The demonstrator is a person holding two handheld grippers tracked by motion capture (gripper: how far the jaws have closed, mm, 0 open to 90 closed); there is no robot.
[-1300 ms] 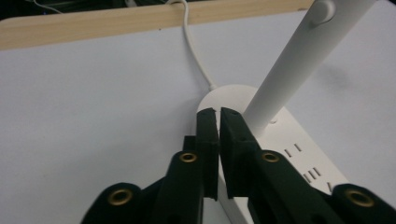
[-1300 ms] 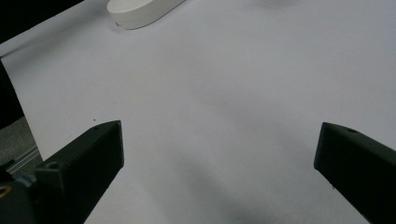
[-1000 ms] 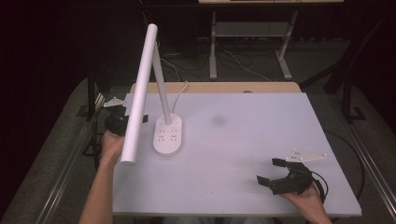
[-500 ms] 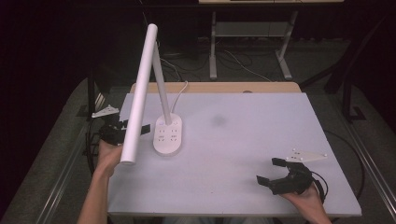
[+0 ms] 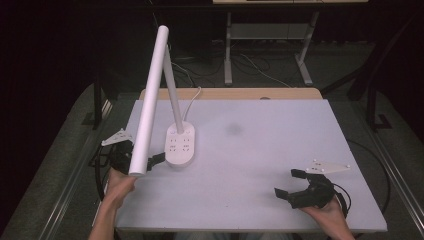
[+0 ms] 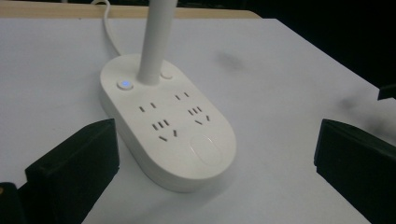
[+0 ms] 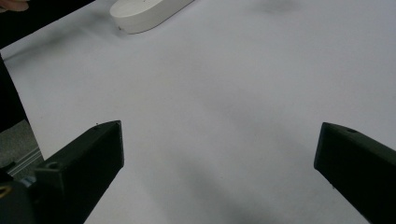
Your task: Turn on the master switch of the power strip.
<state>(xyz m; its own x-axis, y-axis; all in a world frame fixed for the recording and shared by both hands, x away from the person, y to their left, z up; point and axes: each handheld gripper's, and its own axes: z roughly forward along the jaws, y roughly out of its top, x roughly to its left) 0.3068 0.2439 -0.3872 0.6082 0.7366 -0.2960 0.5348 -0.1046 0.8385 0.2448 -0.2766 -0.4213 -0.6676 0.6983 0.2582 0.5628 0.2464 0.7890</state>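
Observation:
A white desk lamp stands at the table's left. Its oval base (image 5: 180, 145) carries several sockets, and its long tube head (image 5: 150, 100) slants toward me. In the left gripper view the base (image 6: 168, 135) lies just ahead between the jaws, with a blue-lit button (image 6: 124, 84) beside the stem (image 6: 156, 42). My left gripper (image 5: 145, 154) is open at the base's left side, partly hidden behind the lamp head, touching nothing. My right gripper (image 5: 286, 182) is open at the front right over bare table, its jaws wide apart (image 7: 219, 144) and holding nothing.
The white tabletop (image 5: 280, 140) has a dark smudge (image 5: 233, 130) near its middle and a wooden strip (image 5: 230, 93) along the back edge. The lamp's white cable (image 5: 192, 102) runs off the back. The floor drops away dark to the left and right.
My left gripper has slid along the left edge toward the near side and closer to the lamp base. The right gripper and the lamp have stayed put.

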